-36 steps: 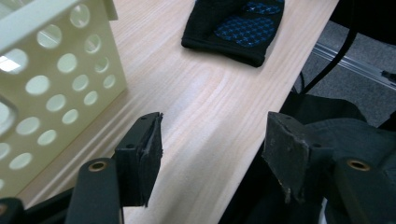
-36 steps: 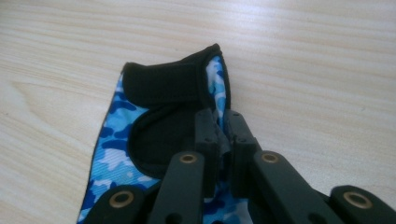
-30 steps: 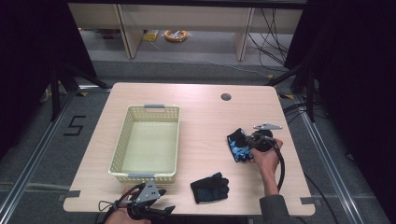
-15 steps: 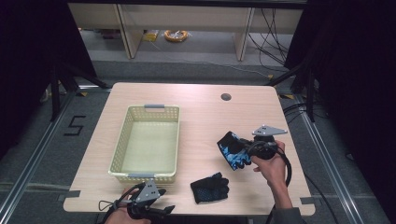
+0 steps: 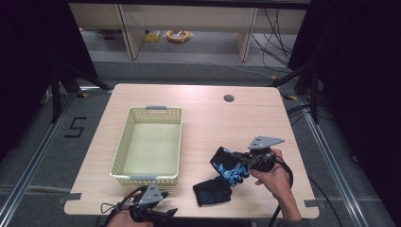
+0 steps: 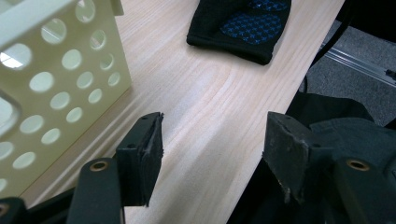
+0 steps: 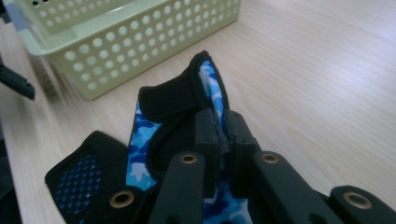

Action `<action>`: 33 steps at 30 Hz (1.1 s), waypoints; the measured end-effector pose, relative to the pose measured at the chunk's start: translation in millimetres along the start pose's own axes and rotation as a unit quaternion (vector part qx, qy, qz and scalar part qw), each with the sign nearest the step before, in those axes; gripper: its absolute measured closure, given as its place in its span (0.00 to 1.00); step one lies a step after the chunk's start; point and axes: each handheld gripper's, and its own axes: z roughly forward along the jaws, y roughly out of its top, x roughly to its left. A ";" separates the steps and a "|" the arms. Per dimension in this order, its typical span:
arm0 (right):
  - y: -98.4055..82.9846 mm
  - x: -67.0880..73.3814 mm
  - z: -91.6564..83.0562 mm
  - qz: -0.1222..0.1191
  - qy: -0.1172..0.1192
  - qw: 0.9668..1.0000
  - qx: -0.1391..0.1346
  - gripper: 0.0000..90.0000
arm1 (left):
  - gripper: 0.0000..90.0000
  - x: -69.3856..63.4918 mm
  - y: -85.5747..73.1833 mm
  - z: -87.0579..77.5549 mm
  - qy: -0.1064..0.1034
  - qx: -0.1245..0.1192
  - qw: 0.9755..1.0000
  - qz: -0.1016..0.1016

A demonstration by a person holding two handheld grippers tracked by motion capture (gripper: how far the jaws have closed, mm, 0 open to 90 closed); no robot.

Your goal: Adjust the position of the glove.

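A black glove with a blue camouflage pattern (image 5: 229, 166) (image 7: 177, 107) hangs above the table at the right, and my right gripper (image 5: 242, 160) (image 7: 219, 135) is shut on its fabric. A second black glove with a blue dotted palm (image 5: 212, 190) (image 6: 243, 25) (image 7: 79, 182) lies flat near the table's front edge, just below the held one. My left gripper (image 5: 163, 213) (image 6: 212, 154) rests at the front edge, left of that glove, with its jaws open and nothing between them. The pale yellow perforated basket (image 5: 122, 152) (image 6: 56, 79) (image 7: 126, 42) stands empty on the left half of the table.
The wooden table (image 5: 208, 118) has a small round cable hole (image 5: 229, 98) at the back right. Shelving legs and cables stand on the floor beyond the far edge. A dark sleeve (image 6: 336, 126) lies beside the left gripper past the table's front edge.
My right gripper has carried the camouflage glove left and up, closer to the glove lying on the table. The left gripper has stayed in place.
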 end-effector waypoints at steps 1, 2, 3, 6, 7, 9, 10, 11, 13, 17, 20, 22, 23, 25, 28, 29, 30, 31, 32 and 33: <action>-0.2 -0.3 1.6 -0.016 0.005 1.000 -0.001 0.96 | 0.41 0.0 -0.1 0.1 0.000 0.001 1.000 0.001; -1.1 3.5 2.3 -0.008 0.007 1.000 0.003 0.96 | 0.41 -0.1 -0.2 0.1 0.002 0.004 1.000 -0.001; -1.2 3.9 3.4 -0.018 0.009 1.000 0.003 0.96 | 0.41 -0.6 0.0 0.8 0.003 0.002 1.000 -0.006; -1.4 10.6 5.6 -0.033 0.025 0.999 0.006 0.96 | 0.41 -0.9 0.9 1.2 -0.002 -0.004 1.000 -0.005; -1.6 13.3 6.7 -0.039 0.028 0.999 0.005 0.96 | 0.41 -0.7 1.3 1.2 -0.002 -0.004 1.000 -0.003; -1.9 18.8 7.8 -0.038 0.038 0.998 0.012 0.96 | 0.41 0.6 2.9 0.8 0.001 -0.001 1.000 0.003; -2.6 22.7 8.7 -0.035 0.040 0.999 0.011 0.96 | 0.41 -0.2 3.6 1.5 0.000 -0.005 1.000 -0.004; -2.4 22.9 9.1 -0.043 0.042 0.998 0.011 0.96 | 0.41 -1.3 4.7 2.7 -0.002 -0.016 1.000 -0.011; -2.4 26.7 10.4 -0.050 0.052 0.997 0.015 0.96 | 0.41 -0.7 9.4 2.7 -0.002 -0.011 1.000 -0.002; -3.0 31.9 12.1 -0.052 0.060 0.997 0.018 0.96 | 0.42 -7.0 24.1 6.3 -0.011 -0.033 0.999 -0.015; -3.3 37.7 13.9 -0.057 0.066 0.996 0.021 0.96 | 0.43 -12.5 39.3 10.8 -0.018 -0.044 0.999 -0.002; -3.4 39.7 14.5 -0.063 0.068 0.995 0.023 0.96 | 0.44 -18.4 50.1 16.3 -0.022 -0.057 0.998 0.001; -3.8 41.4 15.3 -0.063 0.072 0.995 0.020 0.96 | 0.44 -20.5 56.0 19.1 -0.024 -0.056 0.998 0.012; -4.3 42.6 15.9 -0.072 0.074 0.994 0.020 0.96 | 0.45 -22.5 62.7 22.7 -0.021 -0.059 0.998 0.017; -5.9 44.3 15.5 -0.071 0.078 0.994 0.023 0.96 | 0.47 -22.3 70.8 27.6 -0.013 -0.056 0.998 0.022; -6.3 45.0 15.3 -0.072 0.076 0.994 0.023 0.96 | 0.48 -21.5 73.8 29.5 -0.011 -0.054 0.998 0.021; -6.8 45.7 15.0 -0.071 0.080 0.994 0.027 0.96 | 0.48 -21.3 76.1 31.8 -0.011 -0.056 0.998 0.016; -6.8 45.8 15.8 -0.077 0.084 0.993 0.024 0.96 | 0.50 -20.1 78.1 33.6 -0.010 -0.054 0.998 0.019; -7.3 46.7 15.9 -0.074 0.081 0.994 0.023 0.96 | 0.51 -18.8 80.0 34.8 -0.010 -0.050 0.998 0.028; -7.3 47.1 16.7 -0.079 0.084 0.993 0.022 0.96 | 0.51 -18.9 81.5 36.6 -0.012 -0.050 0.998 0.026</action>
